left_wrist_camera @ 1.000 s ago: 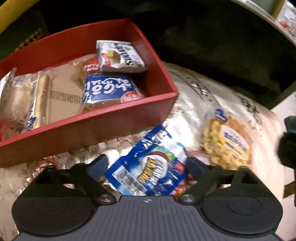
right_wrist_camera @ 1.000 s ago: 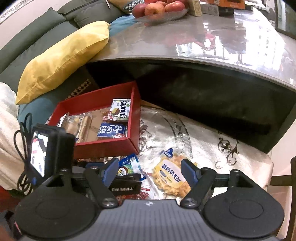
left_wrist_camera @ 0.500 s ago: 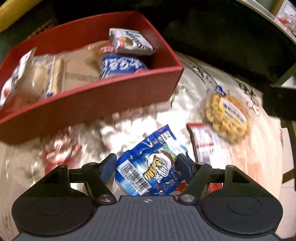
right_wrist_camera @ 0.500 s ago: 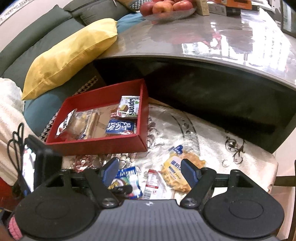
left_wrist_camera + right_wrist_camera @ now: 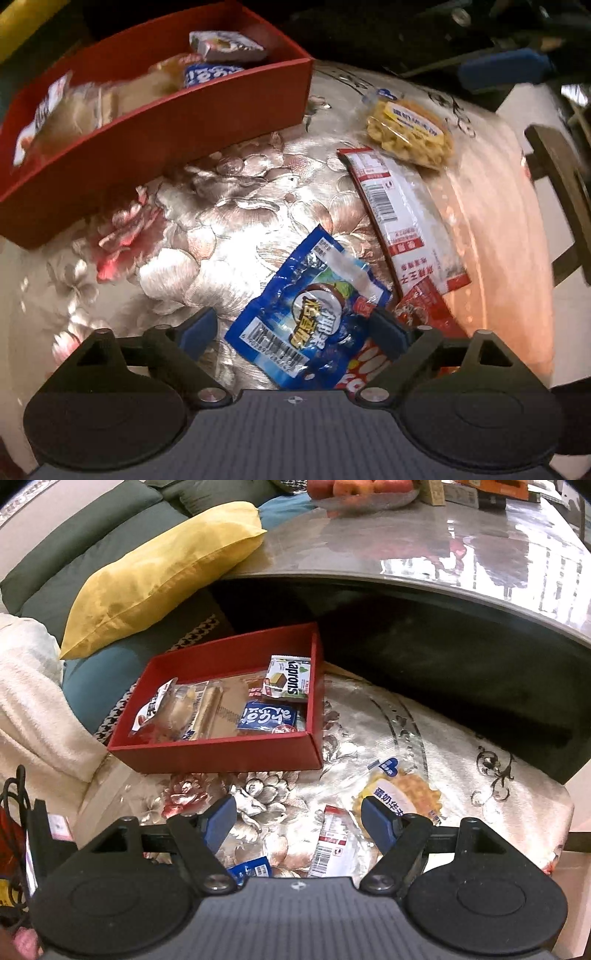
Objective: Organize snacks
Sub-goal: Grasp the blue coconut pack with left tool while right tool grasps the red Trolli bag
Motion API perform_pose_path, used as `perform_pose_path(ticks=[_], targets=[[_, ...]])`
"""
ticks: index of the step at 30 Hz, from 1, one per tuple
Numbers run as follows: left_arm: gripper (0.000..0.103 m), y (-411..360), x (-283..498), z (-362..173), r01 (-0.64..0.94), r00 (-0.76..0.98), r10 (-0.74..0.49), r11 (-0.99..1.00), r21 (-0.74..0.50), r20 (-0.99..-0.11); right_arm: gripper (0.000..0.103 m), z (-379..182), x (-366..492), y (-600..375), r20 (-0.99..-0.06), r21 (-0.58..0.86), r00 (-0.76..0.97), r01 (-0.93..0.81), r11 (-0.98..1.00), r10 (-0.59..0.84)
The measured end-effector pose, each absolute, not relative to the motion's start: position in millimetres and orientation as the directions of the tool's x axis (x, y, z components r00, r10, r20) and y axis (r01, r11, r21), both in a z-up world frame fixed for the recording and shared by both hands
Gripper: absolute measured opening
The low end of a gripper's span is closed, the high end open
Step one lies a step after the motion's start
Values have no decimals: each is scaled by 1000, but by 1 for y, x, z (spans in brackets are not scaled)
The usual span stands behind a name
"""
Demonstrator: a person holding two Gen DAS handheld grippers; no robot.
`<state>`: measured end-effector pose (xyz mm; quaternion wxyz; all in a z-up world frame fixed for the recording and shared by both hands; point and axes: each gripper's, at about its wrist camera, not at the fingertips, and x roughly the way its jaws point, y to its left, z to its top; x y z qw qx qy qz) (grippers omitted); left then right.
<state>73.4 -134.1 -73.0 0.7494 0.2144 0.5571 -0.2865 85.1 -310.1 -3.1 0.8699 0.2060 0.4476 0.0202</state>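
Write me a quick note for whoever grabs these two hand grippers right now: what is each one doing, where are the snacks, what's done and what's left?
Left gripper: jaws opening, blue snack packet between them on the flowered cloth, not gripped.
Right gripper: open, empty, hanging over the cloth.
Done: the red box holds several snacks, among them a white-and-green wafer pack and a blue pack.
Left: blue snack packet, long red-and-white packet, yellow waffle bag, and a red packet partly hidden under the others, all lying outside the box.
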Motion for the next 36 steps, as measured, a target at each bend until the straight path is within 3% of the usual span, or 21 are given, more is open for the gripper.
perform_pose_path(ticks=[5, 7, 9, 12, 15, 17, 24, 27, 30, 34, 36], targets=[[96, -147, 78, -82, 691, 203, -190, 723, 3, -961, 70, -10, 85, -311, -788, 372, 576, 166, 913, 217], [95, -157, 69, -86, 718, 249, -157, 692, 74, -956, 70, -10, 85, -311, -790, 374, 572, 163, 913, 222], [90, -159, 66, -85, 730, 257, -165, 678, 80, -952, 70, -9, 85, -311, -787, 376, 575, 160, 913, 223], [86, -149, 73, -85, 694, 237, -171, 719, 44, -956, 70, -6, 87, -309, -782, 379, 580, 152, 913, 228], [84, -131, 79, -82, 636, 270, -118, 767, 85, -956, 70, -4, 86, -304, -780, 375, 578, 126, 918, 239], [78, -119, 88, -82, 590, 261, -116, 805, 63, -958, 70, -5, 85, -299, -784, 367, 569, 102, 925, 248], [78, -78, 104, -77, 476, 258, -99, 879, 37, -961, 71, -26, 59, -256, -845, 268, 459, -77, 960, 273], [81, -68, 109, -78, 464, 228, -136, 886, -15, -964, 71, -40, 48, -232, -875, 229, 390, -189, 955, 287], [93, -62, 116, -76, 441, 226, -130, 897, -17, -965, 71, -47, 43, -215, -887, 207, 349, -283, 936, 302], [95, -46, 117, -68, 437, 224, -146, 899, -34, -963, 71, -48, 33, -198, -895, 141, 338, -402, 905, 290], [99, -46, 113, -67, 452, 246, -139, 892, -13, -959, 77, -51, 30, -191, -902, 106, 326, -468, 877, 283]])
